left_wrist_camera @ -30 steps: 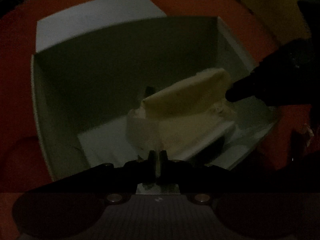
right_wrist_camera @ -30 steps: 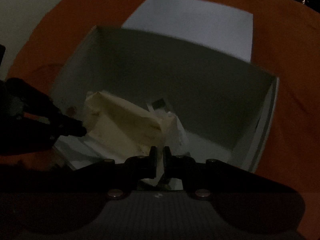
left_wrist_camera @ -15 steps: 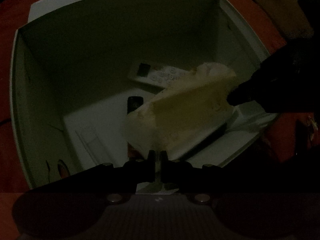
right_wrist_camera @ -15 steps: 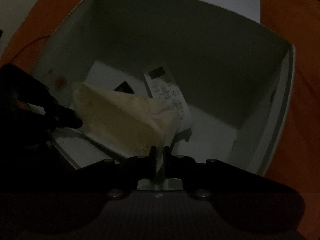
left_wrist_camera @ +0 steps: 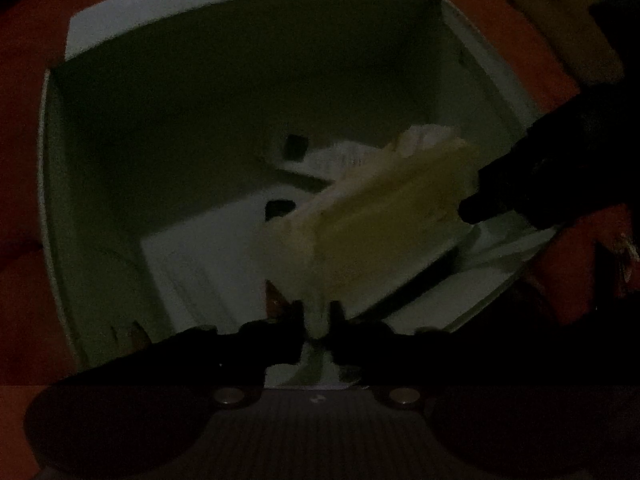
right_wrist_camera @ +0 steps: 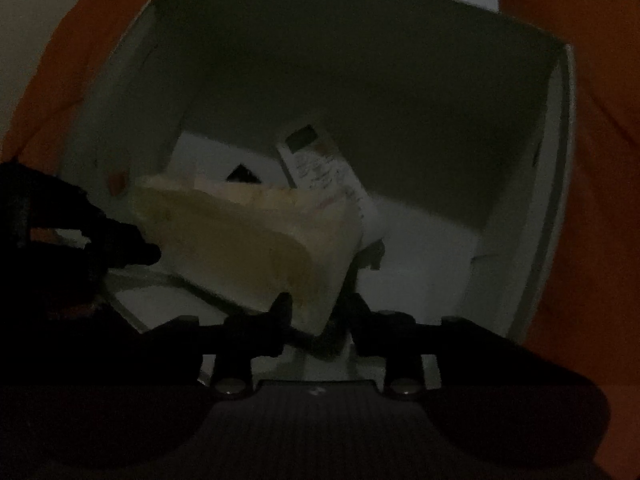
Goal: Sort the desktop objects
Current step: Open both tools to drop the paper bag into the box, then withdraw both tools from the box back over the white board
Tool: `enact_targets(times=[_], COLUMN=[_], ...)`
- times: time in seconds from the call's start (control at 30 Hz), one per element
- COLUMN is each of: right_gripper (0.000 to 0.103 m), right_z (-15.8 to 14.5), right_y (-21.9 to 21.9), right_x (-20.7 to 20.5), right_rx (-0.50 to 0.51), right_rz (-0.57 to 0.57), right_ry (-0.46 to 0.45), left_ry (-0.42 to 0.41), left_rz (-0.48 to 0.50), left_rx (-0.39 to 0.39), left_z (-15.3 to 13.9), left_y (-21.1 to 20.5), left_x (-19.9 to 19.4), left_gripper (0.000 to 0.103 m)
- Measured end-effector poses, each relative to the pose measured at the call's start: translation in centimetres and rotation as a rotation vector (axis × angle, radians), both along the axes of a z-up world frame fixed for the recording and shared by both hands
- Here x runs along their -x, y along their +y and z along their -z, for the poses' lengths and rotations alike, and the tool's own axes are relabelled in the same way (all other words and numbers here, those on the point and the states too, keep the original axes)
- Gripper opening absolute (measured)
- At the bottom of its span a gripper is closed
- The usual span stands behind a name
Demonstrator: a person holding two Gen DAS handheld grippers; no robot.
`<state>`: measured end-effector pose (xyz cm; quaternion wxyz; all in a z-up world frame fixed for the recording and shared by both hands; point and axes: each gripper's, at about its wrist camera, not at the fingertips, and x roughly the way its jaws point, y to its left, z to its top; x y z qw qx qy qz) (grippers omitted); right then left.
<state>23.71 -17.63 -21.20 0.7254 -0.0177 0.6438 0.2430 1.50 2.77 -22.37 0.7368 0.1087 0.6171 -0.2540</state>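
Observation:
A pale yellow cloth hangs slanted inside an open white box, stretched between my two grippers. My left gripper points down into the box and its jaws are opening, with one corner of the cloth still between them. My right gripper is at the opposite corner. Its jaws are opening too, and the cloth lies loose against one finger. Each gripper shows in the other's view as a dark shape at the cloth's far end.
A white remote control and a small black object lie on the box floor under the cloth. The box stands on an orange tablecloth, with its white flap folded outward at the far side.
Both pairs of jaws, shut on the cloth's corners before, have parted. The cloth has sunk lower into the box, and the remote control has come into view.

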Motion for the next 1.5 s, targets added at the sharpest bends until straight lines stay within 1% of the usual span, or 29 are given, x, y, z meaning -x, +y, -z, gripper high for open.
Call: enact_targets(times=[0.03,0.07,0.17,0.27,0.37,0.5,0.6,0.63,0.77,0.87,0.97,1.1,1.23,1.33,1.37,1.4,1.43,1.5], right_gripper=[0.036,0.036,0.036,0.036,0.036,0.037,0.039,0.039,0.041,0.044,0.046,0.047,0.048,0.052,0.055,0.057,0.058,0.065], right_z=[-0.4,-0.9,-2.4,-4.1,-6.6,-10.4,-12.5,-13.0,-15.2,-16.3,-16.4,-15.0,-13.5,-12.5,-12.2,-11.8,-11.3,-10.0], right_y=[-0.1,-0.2,-0.5,-0.7,-1.3,-2.5,-3.5,-3.9,-5.8,-7.4,-8.9,-9.7,-9.8,-9.3,-9.2,-9.1,-8.9,-8.5], right_x=[-0.1,-0.3,-1.0,-1.9,-3.2,-5.4,-7.2,-7.9,-10.5,-12.6,-14.7,-17.1,-19.6,-21.4,-22.0,-22.6,-23.2,-24.2], right_rx=[-0.003,-0.008,-0.026,-0.046,-0.066,-0.098,-0.117,-0.122,-0.133,-0.124,-0.104,-0.078,-0.050,-0.035,-0.032,-0.028,-0.025,-0.016], right_rz=[0.002,0.004,0.019,0.033,0.057,0.090,0.127,0.142,0.217,0.268,0.295,0.314,0.330,0.319,0.316,0.312,0.309,0.307], right_ry=[-0.011,-0.019,-0.039,-0.055,-0.087,-0.180,-0.240,-0.252,-0.309,-0.349,-0.352,-0.330,-0.304,-0.295,-0.293,-0.288,-0.282,-0.273], left_ry=[-0.014,-0.030,-0.049,-0.058,-0.093,-0.150,-0.211,-0.219,-0.194,-0.192,-0.204,-0.184,-0.171,-0.146,-0.135,-0.126,-0.130,-0.149], left_rz=[-0.001,-0.002,-0.001,-0.026,-0.052,-0.107,-0.158,-0.171,-0.246,-0.299,-0.329,-0.379,-0.366,-0.372,-0.356,-0.341,-0.333,-0.322], left_rx=[0.005,0.010,0.029,0.050,0.064,0.088,0.100,0.106,0.161,0.168,0.133,0.080,0.040,0.036,0.066,0.093,0.100,0.080], left_z=[-0.4,-0.8,-2.1,-3.2,-4.8,-7.2,-9.2,-9.6,-10.9,-11.1,-10.6,-9.1,-7.6,-6.1,-5.6,-5.1,-4.7,-3.8], left_y=[0.1,0.2,0.4,0.6,1.1,2.2,3.3,3.7,5.7,7.2,8.3,9.3,9.3,9.4,9.3,9.3,9.3,9.2], left_x=[0.0,-0.1,-0.6,-1.6,-3.0,-5.6,-7.8,-8.5,-11.9,-14.4,-16.5,-18.8,-20.6,-22.4,-22.9,-23.4,-24.0,-25.1], left_gripper=[0.035,0.037,0.037,0.037,0.037,0.037,0.040,0.040,0.041,0.041,0.041,0.041,0.041,0.042,0.046,0.047,0.049,0.051])
